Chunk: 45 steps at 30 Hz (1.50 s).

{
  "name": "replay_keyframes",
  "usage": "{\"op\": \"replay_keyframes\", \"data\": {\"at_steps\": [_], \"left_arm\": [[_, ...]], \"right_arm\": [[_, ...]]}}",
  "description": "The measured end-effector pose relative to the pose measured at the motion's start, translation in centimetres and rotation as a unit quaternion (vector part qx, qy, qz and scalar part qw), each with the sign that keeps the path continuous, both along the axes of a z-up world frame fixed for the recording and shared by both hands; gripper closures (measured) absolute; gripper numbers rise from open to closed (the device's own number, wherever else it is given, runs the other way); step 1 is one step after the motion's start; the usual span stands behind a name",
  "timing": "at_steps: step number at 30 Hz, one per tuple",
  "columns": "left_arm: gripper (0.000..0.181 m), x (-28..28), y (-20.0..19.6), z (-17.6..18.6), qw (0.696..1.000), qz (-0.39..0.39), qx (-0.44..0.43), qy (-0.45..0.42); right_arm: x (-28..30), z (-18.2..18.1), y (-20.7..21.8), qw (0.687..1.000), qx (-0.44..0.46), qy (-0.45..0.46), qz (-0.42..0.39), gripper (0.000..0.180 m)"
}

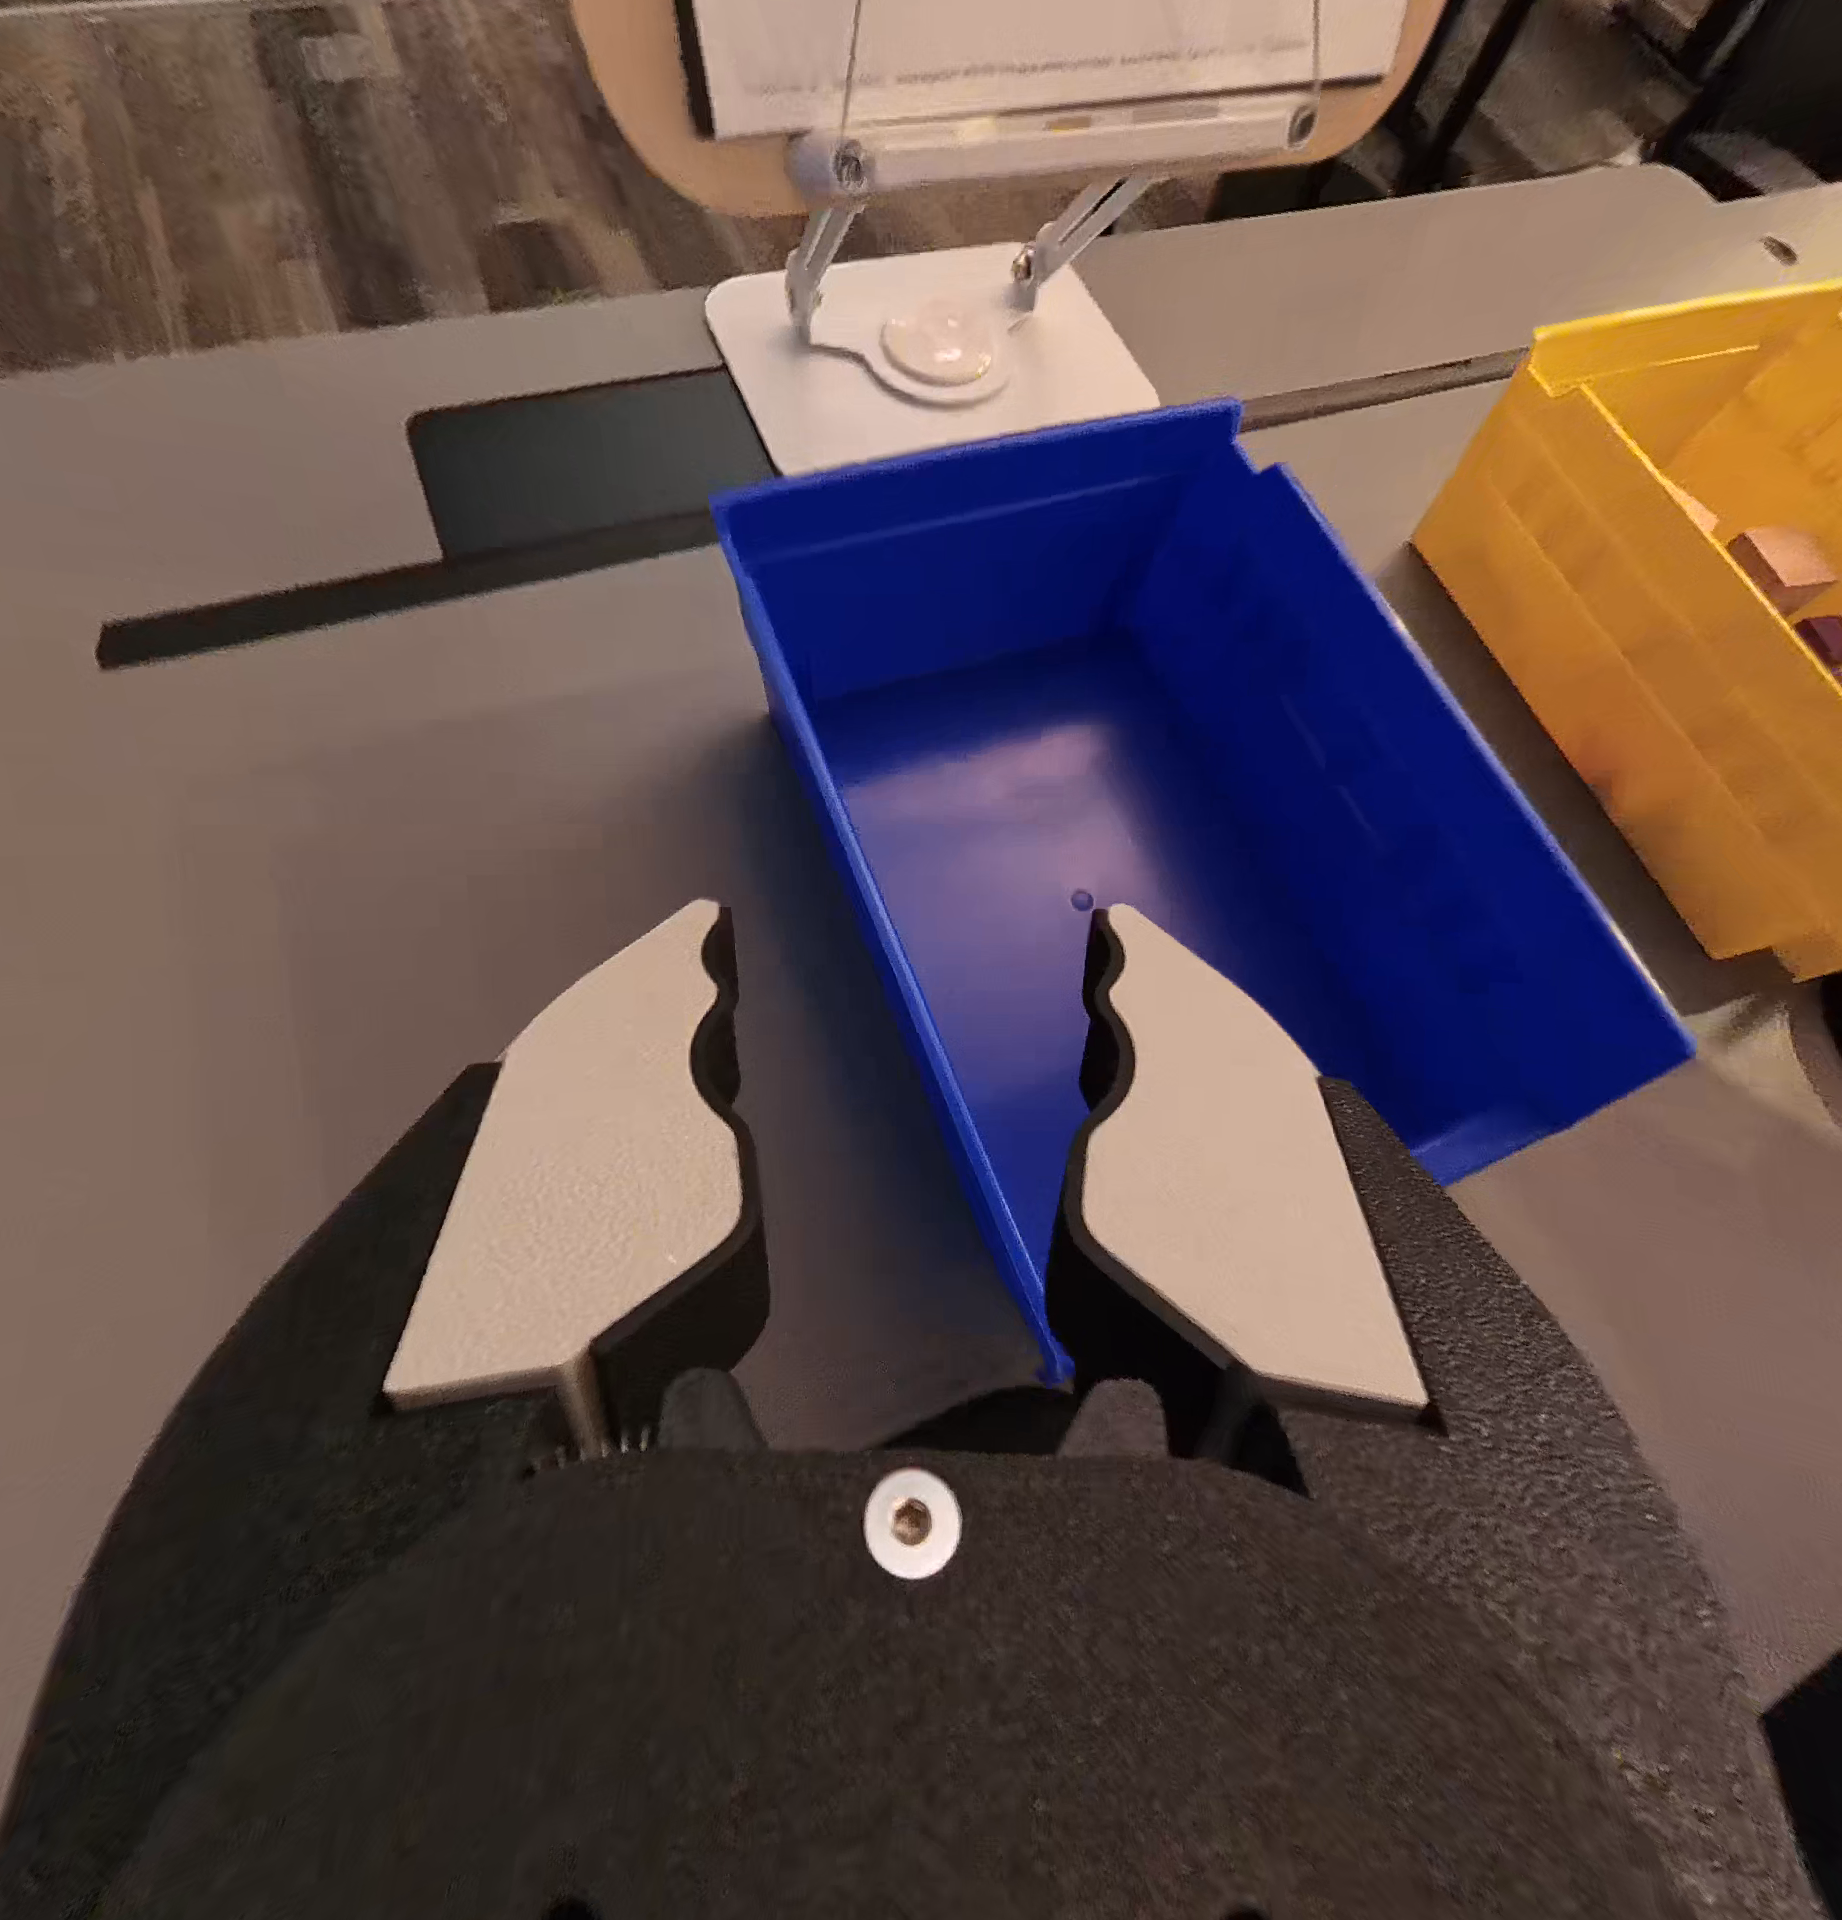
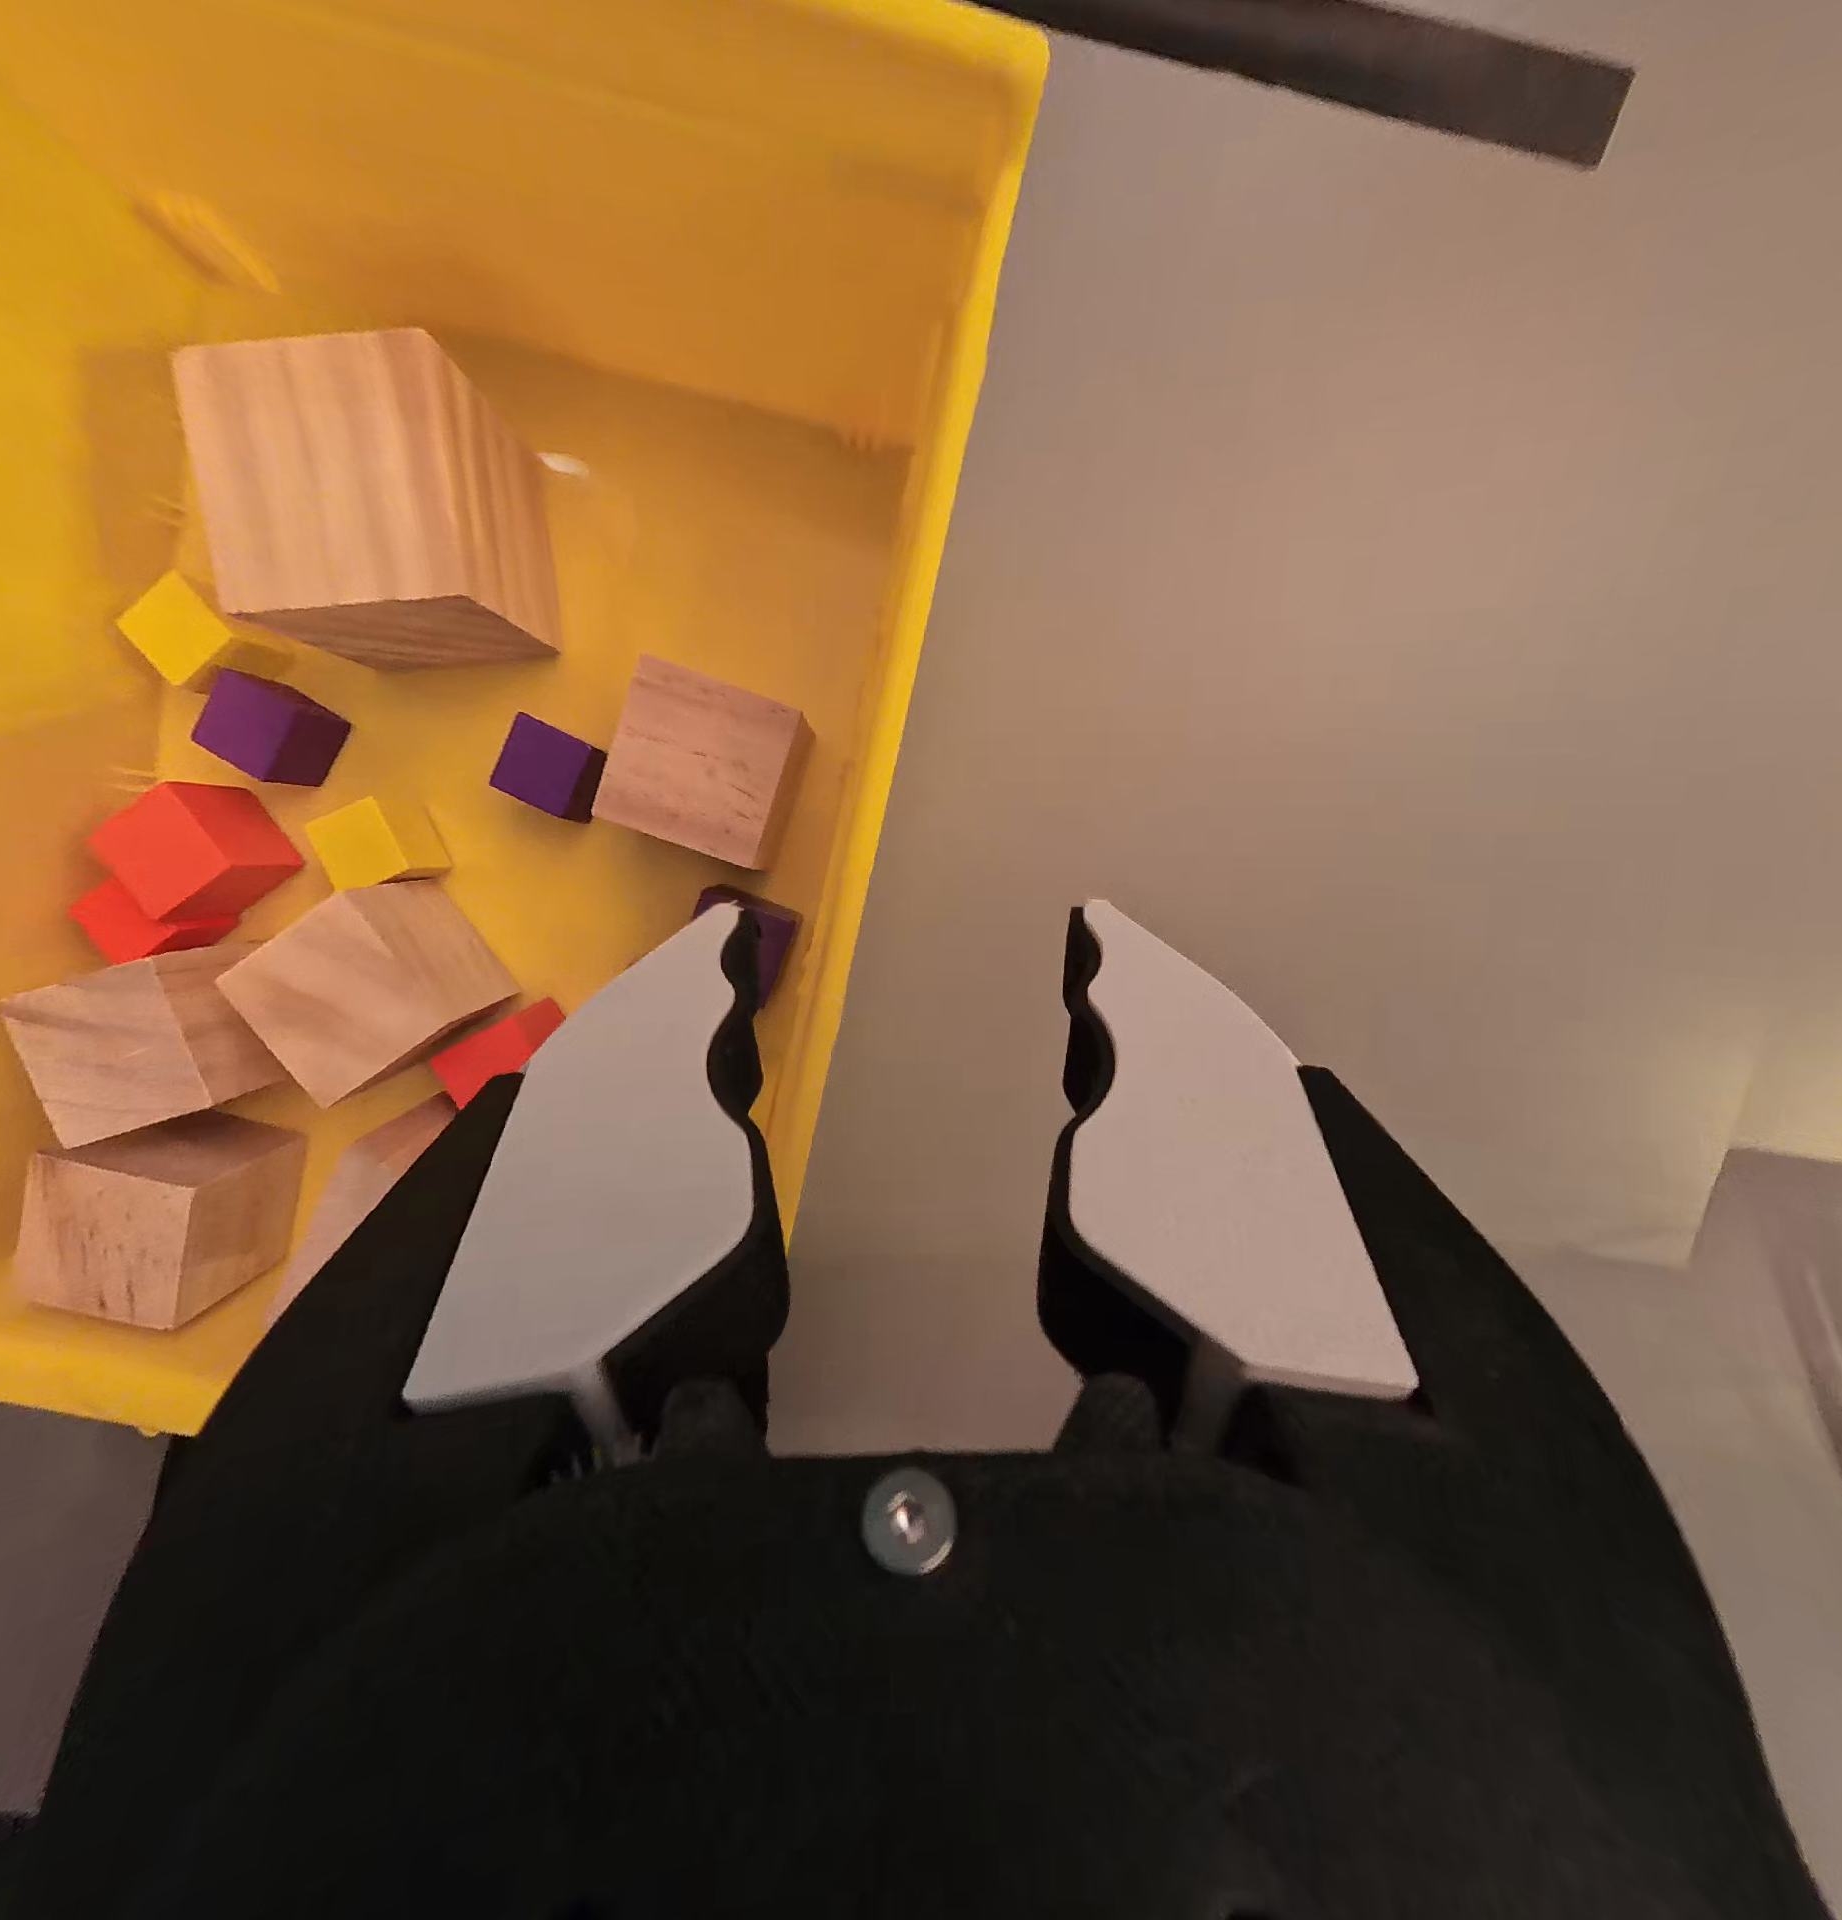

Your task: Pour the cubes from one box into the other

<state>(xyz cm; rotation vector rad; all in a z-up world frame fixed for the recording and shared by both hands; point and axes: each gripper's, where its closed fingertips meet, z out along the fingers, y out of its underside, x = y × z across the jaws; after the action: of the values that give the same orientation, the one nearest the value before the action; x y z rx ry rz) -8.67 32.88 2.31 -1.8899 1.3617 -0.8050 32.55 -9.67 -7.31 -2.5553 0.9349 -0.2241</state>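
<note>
An empty blue box stands on the grey table in the left wrist view. My left gripper is open and straddles the box's left wall, one finger outside and one inside. A yellow box stands to its right; in the right wrist view the yellow box holds several cubes: a large wooden cube, smaller wooden ones, and small red, purple and yellow ones. My right gripper is open and straddles that box's right wall, the left finger over the inside and the right over the table.
A white stand base carrying a tilted board stands behind the blue box. A dark slot and a dark strip cross the grey table. Wood floor lies beyond the table's far edge.
</note>
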Motion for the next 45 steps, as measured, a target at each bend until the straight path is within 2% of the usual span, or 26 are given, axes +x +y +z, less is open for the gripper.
{"op": "replay_keyframes", "data": {"at_steps": [5,8,11,14,18,22,28,33,38,42,45], "left_arm": [[0.117,2.0,1.1,1.4,0.999,-0.026,0.022,-0.003],[0.117,1.7,0.3,0.6,0.999,-0.035,-0.012,0.010],[0.117,0.6,0.7,-1.0,0.999,-0.008,-0.020,0.029],[0.118,-0.5,0.4,-3.9,0.997,0.021,-0.058,0.053],[0.120,-1.3,0.4,-6.7,0.991,0.054,-0.078,0.090],[0.123,-0.1,-0.3,-7.2,0.990,0.045,-0.096,0.091],[0.135,1.0,0.0,-8.9,0.985,0.029,-0.101,0.139],[0.166,2.0,-1.0,-10.6,0.966,0.005,-0.181,0.186],[0.172,2.5,-0.7,-10.9,0.966,0.007,-0.125,0.225],[0.174,2.5,-0.7,-11.0,0.961,0.020,-0.061,0.270],[0.174,3.0,-1.4,-11.1,0.962,0.018,-0.066,0.263]], "right_arm": [[-1.5,-2.6,-0.3,0.995,-0.003,0.104,-0.014,0.132],[-2.8,-4.2,-0.2,0.987,0.011,0.162,-0.021,0.143],[-3.3,-4.2,1.0,0.979,0.069,0.189,-0.032,0.158],[-3.1,-4.3,1.1,0.983,0.067,0.168,-0.031,0.164],[-2.7,-4.5,0.6,0.992,0.017,0.122,-0.035,0.172],[-3.1,-5.2,0.1,0.991,-0.069,0.108,-0.022,0.172],[-3.5,-5.9,0.3,0.983,-0.076,0.164,-0.033,0.174],[-3.9,-5.8,0.7,0.977,-0.080,0.186,-0.062,0.175],[-5.9,-5.8,3.7,0.973,-0.082,0.203,-0.075,0.175],[-8.1,-5.7,7.3,0.975,-0.085,0.201,-0.047,0.175],[-8.7,-5.7,9.1,0.976,-0.105,0.188,-0.004,0.175]]}}
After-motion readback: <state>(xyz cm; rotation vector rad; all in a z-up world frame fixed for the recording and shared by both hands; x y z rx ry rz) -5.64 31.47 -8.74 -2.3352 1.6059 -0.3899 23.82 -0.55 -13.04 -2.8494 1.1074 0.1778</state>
